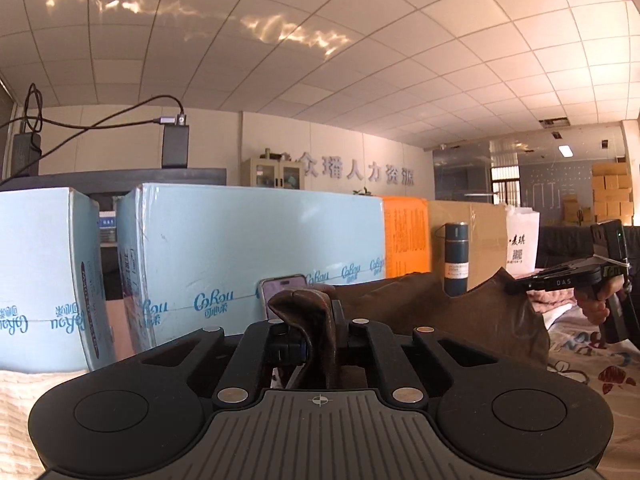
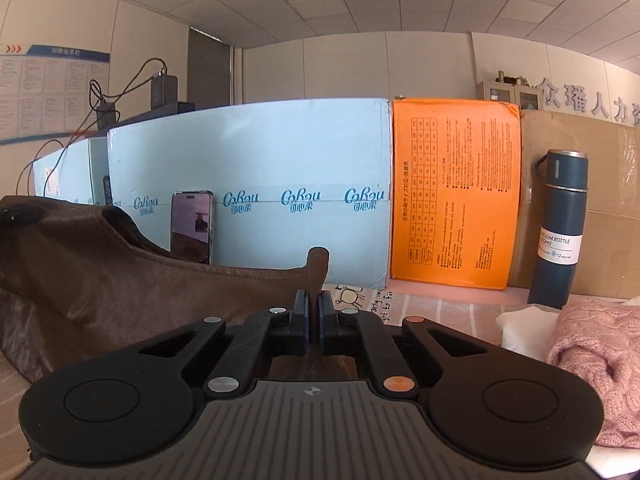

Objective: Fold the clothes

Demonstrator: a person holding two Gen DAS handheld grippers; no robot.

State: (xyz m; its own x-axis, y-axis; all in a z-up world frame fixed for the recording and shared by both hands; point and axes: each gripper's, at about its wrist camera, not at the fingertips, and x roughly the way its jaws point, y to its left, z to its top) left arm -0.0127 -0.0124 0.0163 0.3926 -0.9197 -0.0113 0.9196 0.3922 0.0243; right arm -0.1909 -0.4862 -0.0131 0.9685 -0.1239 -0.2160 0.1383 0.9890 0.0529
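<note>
left claw [image 1: 316, 320] clamped on brown garment [image 1: 440, 312] | right claw [image 2: 314, 312] clamped on same garment, lifted

The left gripper [image 1: 316, 316] points level, its jaws clamped tight. The right gripper [image 2: 314, 312] tilts slightly downward, jaws likewise pinched together. A hand [image 1: 600, 304] grips the right gripper's handle.

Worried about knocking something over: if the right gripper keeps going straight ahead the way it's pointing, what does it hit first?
Probably the light blue box, just right of the propped phone; depth is unclear.
</note>
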